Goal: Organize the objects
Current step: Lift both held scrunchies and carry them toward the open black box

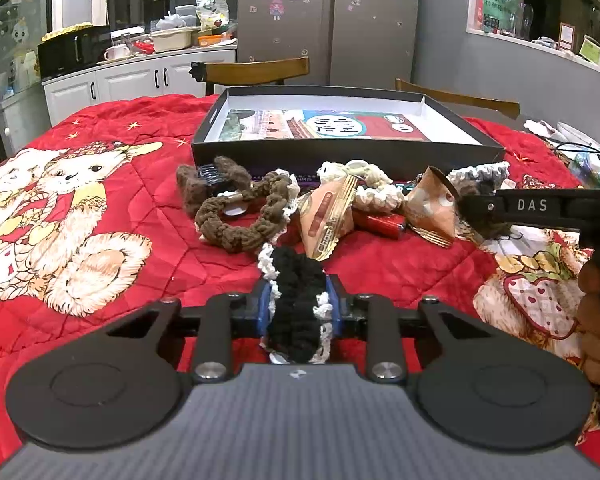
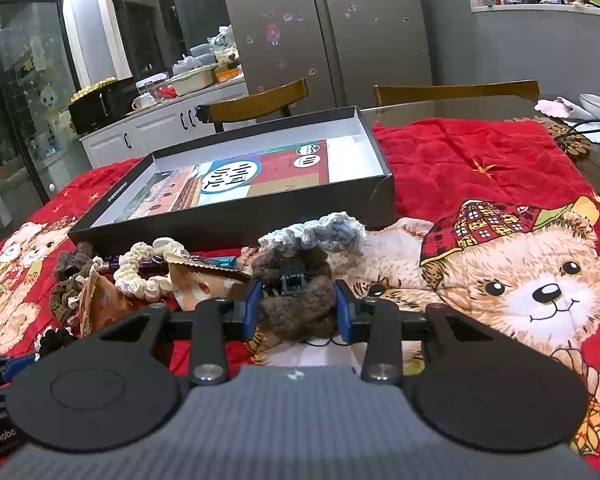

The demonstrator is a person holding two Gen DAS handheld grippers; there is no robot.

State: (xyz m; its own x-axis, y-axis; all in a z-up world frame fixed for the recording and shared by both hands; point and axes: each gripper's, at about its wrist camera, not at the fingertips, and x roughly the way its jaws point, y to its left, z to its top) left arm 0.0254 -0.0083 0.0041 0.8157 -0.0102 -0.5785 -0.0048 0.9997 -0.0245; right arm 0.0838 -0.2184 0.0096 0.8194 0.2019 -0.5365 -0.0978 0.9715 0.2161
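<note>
Angling downward over the red quilt (image 1: 148, 216), the left gripper (image 1: 298, 312) has its blue pads pressed on a black crocheted scrunchie (image 1: 296, 300) with white trim, just short of the pile. The right gripper (image 2: 298, 304), tilted likewise, clamps a brown fuzzy hair clip (image 2: 296, 308). Remaining scrunchies and snack packets (image 1: 328, 216) lie against the near wall of the open black box (image 1: 340, 152). Bare quilt extends on both sides of the pile.
</note>
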